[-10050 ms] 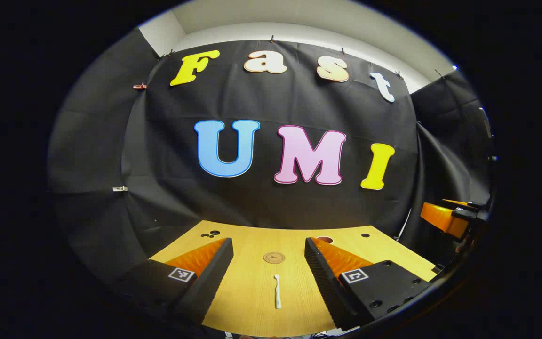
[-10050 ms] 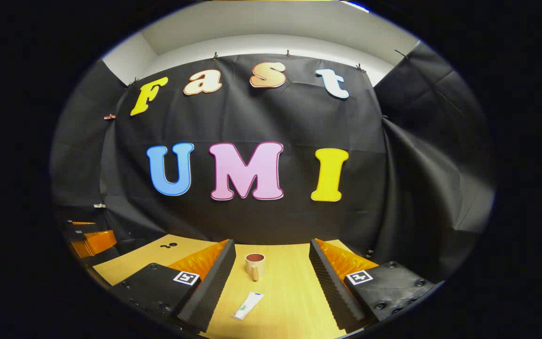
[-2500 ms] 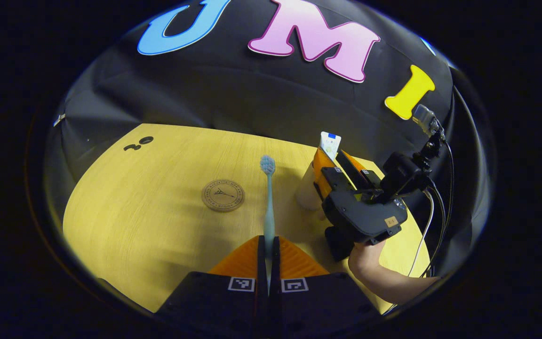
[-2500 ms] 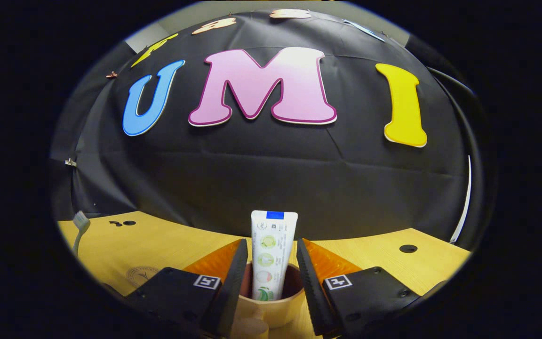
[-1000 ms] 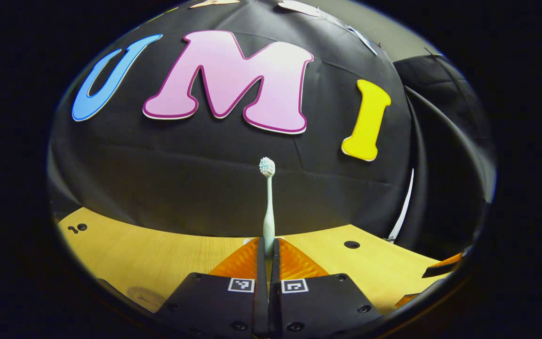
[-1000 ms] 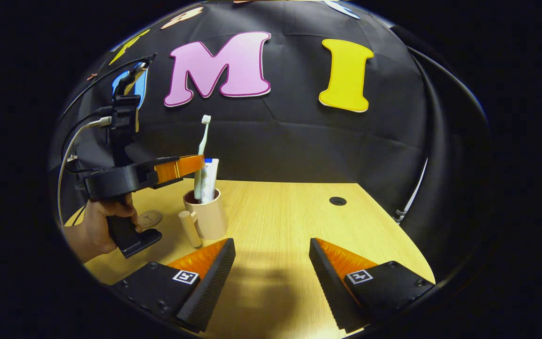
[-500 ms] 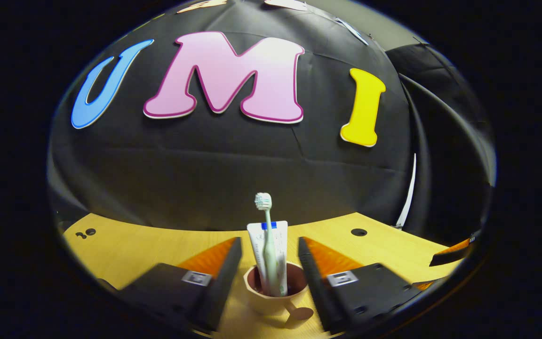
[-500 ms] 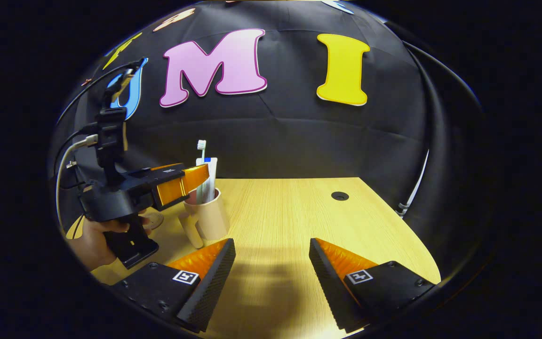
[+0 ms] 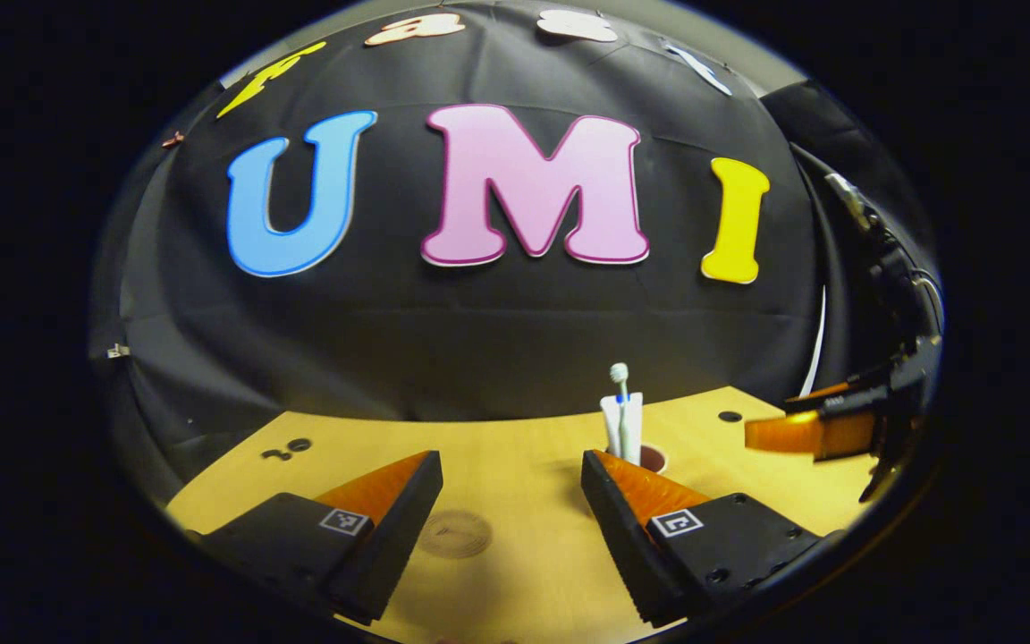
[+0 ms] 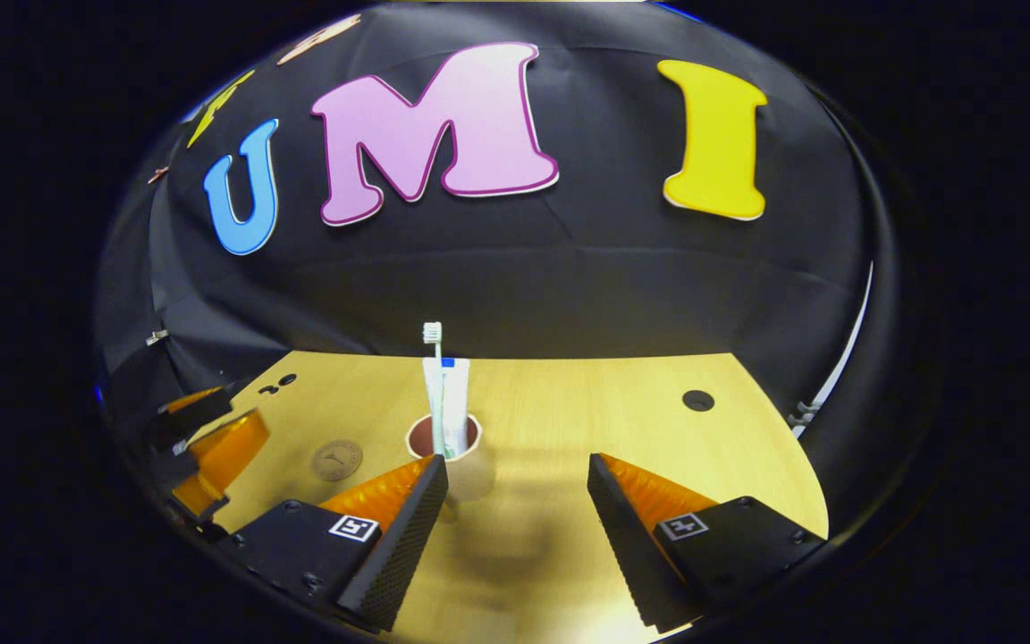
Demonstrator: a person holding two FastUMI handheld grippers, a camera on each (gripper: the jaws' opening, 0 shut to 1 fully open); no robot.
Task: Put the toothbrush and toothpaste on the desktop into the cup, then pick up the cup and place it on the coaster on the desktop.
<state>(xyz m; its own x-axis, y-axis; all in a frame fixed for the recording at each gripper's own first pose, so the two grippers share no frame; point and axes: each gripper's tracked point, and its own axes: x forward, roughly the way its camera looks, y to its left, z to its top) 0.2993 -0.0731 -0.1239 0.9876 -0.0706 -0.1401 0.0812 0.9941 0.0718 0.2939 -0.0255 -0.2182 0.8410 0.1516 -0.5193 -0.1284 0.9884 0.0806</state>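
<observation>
Right gripper view, cup (image 10: 466, 470) just beyond spread hand-held gripper (image 10: 515, 487)

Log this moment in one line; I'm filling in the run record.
toothbrush and toothpaste: in cup | cup: on desk, beside coaster | left gripper: open | right gripper: open, near cup

I'm working in a recording booth: black cloth wall (image 9: 479, 340) hung behind a bare wooden worktop (image 10: 569, 411) with cable holes.
</observation>
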